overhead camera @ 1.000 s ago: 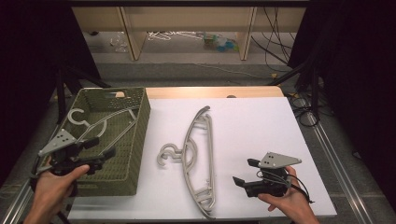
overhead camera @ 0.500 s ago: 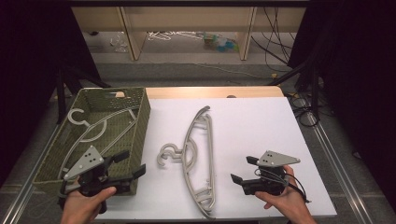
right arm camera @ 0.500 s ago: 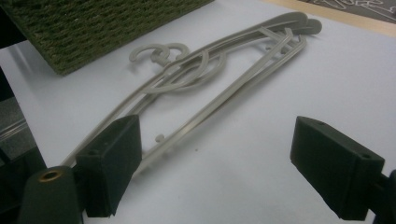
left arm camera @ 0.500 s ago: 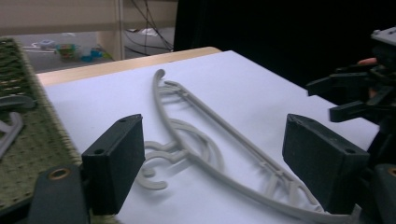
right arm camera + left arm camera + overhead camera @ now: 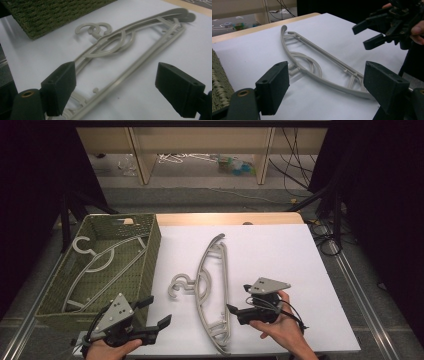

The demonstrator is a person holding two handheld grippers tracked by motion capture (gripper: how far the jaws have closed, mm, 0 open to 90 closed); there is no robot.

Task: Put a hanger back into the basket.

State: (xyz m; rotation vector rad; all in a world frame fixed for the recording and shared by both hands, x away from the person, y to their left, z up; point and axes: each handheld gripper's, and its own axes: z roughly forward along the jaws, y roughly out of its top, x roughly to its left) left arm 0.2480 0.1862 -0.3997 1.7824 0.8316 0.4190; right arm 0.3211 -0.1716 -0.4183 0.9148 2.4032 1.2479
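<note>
— Looking down at the white table, where's the grey plastic clothes hanger?

— Flat on the sheet, its hook towards the green woven basket, lying between the two grippers. A second grey hanger lies inside that basket.

— And the left gripper?

— At the table's near edge, just off the basket's corner, jaws spread wide and empty, aimed at the hanger.

— The right gripper?

— Jaws apart too, holding nothing. It's close beside the hanger's near end; I can't quite tell from here whether it touches the bar.
</note>
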